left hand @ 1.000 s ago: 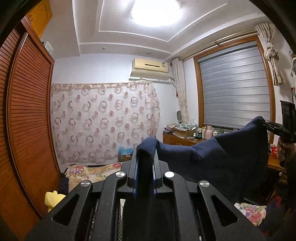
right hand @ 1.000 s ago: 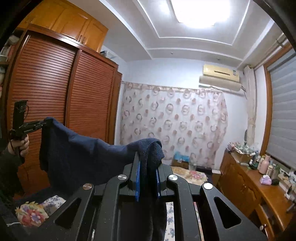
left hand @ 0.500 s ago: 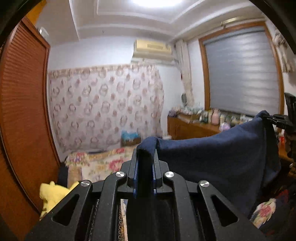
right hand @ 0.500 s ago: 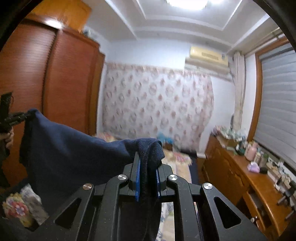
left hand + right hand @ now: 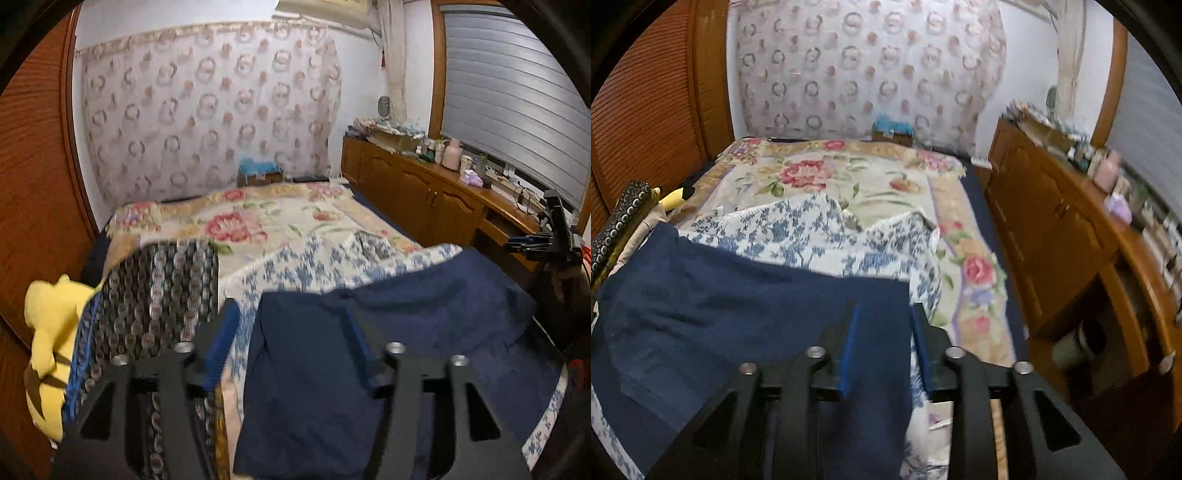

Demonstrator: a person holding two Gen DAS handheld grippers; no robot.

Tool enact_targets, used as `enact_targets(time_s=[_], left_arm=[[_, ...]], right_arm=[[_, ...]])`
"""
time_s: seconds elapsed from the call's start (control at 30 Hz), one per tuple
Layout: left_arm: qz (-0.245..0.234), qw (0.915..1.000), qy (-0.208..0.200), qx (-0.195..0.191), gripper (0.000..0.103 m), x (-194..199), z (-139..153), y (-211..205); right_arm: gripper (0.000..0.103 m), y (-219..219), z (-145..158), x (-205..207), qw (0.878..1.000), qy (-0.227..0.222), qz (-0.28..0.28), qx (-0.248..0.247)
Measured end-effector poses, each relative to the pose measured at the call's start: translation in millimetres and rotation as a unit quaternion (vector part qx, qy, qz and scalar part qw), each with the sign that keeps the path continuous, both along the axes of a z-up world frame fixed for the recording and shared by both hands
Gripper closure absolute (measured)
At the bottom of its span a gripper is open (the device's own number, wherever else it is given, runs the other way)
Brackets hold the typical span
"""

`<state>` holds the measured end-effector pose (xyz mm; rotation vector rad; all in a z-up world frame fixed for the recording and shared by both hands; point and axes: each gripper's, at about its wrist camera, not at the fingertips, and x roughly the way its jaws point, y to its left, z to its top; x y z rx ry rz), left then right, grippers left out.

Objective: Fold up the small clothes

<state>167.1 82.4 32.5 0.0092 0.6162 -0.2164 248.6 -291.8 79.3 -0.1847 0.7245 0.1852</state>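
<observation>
A navy garment lies spread on the bed over a blue-and-white floral cloth. My left gripper hangs low over its left corner, jaws opening, and the fabric lies between the blue pads without being pressed. In the right wrist view the same navy garment stretches away to the left. My right gripper is over its right corner, jaws opening too, and its pads stand off the cloth. The right gripper also shows at the far right of the left wrist view.
A floral bedspread covers the bed. A yellow plush toy and a dark patterned cloth sit at the bed's left edge by the wooden wardrobe. A wooden cabinet with bottles runs along the right.
Both grippers came down from holding the navy garment stretched in the air. Both pairs of jaws have opened, and the garment now lies on the bed.
</observation>
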Motion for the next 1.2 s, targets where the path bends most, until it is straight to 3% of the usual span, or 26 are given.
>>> enact_targets(time_s=[0.07, 0.27, 0.47, 0.6, 0.97, 1.2], left_arm=[[-0.003, 1.0000, 0.006, -0.003, 0.036, -10, -5, 0], [0.003, 0.9991, 0.034, -0.024, 0.036, -37, -29, 1], [0.005, 0.9974, 0.065, -0.029, 0.036, -60, -59, -3], [0.000, 0.9961, 0.084, -0.025, 0.036, -69, -75, -12], [0.003, 0.9880, 0.150, -0.037, 0.036, -62, -109, -24], [0.006, 0.9867, 0.158, -0.039, 0.036, -47, -110, -28]], right_arm=[[0.059, 2, -1, -4, 1.000, 0.005, 0.004, 0.007], [0.057, -10, 3, -52, 0.999, 0.003, 0.009, 0.042], [0.057, -42, -27, -96, 0.997, 0.022, 0.013, 0.066], [0.047, -63, -41, -104, 0.996, 0.039, 0.004, 0.085], [0.047, -62, -34, -108, 0.995, 0.055, -0.012, 0.078], [0.047, -53, -45, -101, 0.995, 0.057, 0.001, 0.080]])
